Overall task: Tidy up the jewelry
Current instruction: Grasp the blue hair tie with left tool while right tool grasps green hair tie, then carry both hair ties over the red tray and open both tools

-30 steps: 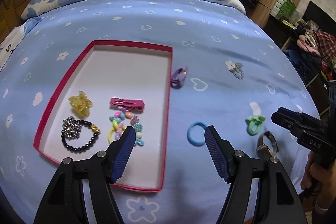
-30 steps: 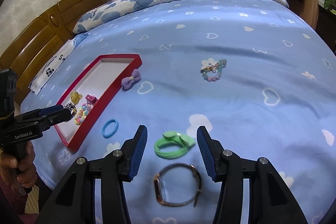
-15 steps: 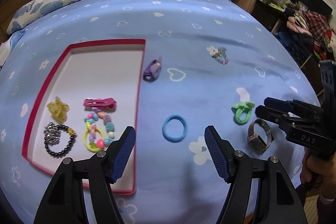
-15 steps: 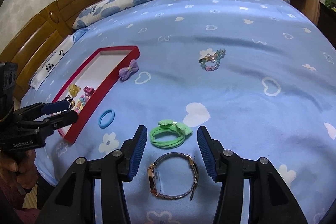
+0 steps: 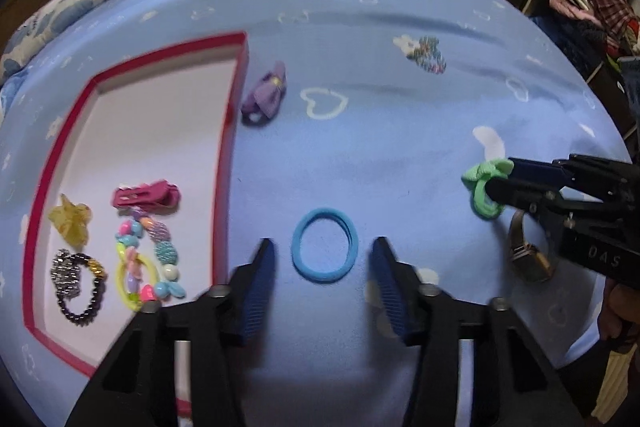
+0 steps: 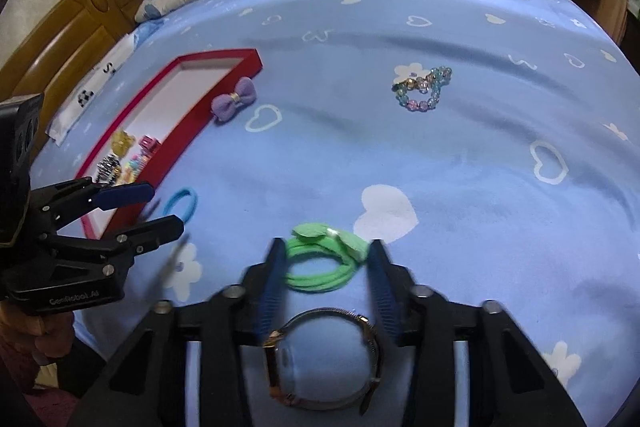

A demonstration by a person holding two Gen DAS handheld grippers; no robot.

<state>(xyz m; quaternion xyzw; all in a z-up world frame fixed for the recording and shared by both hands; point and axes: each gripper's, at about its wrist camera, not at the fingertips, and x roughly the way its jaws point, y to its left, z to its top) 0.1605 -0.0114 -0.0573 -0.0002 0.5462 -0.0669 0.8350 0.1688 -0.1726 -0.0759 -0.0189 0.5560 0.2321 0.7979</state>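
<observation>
- The step in hand looks like a double pick-up: each gripper is lined up on one loose hair tie on the blue heart-and-flower printed bedsheet (image 6: 460,155), with the red-rimmed white-floored shallow tray (image 5: 230,131) as the likely destination.
- The left gripper (image 5: 322,273) has its jaws spread wide; the plain light-blue elastic hair ring (image 5: 324,245) lies flat on the sheet between and just ahead of the tips, touching neither.
- The right gripper (image 6: 326,267) is also open, its jaws flanking the bright green elastic hair tie with a bow (image 6: 324,259), each jaw close beside or just touching it; I cannot tell which.
- A gold-cased wristwatch with a mesh metal band (image 6: 320,359) lies under the right gripper, behind the green tie.
- Next, each gripper probably needs to settle lower and close without snagging the soft sheet; the right one must avoid the watch.
- Still outside the tray: a lilac fabric bow clip (image 6: 234,99) just beside its rim, and a pastel glass-bead bracelet (image 6: 424,89) well apart.
</observation>
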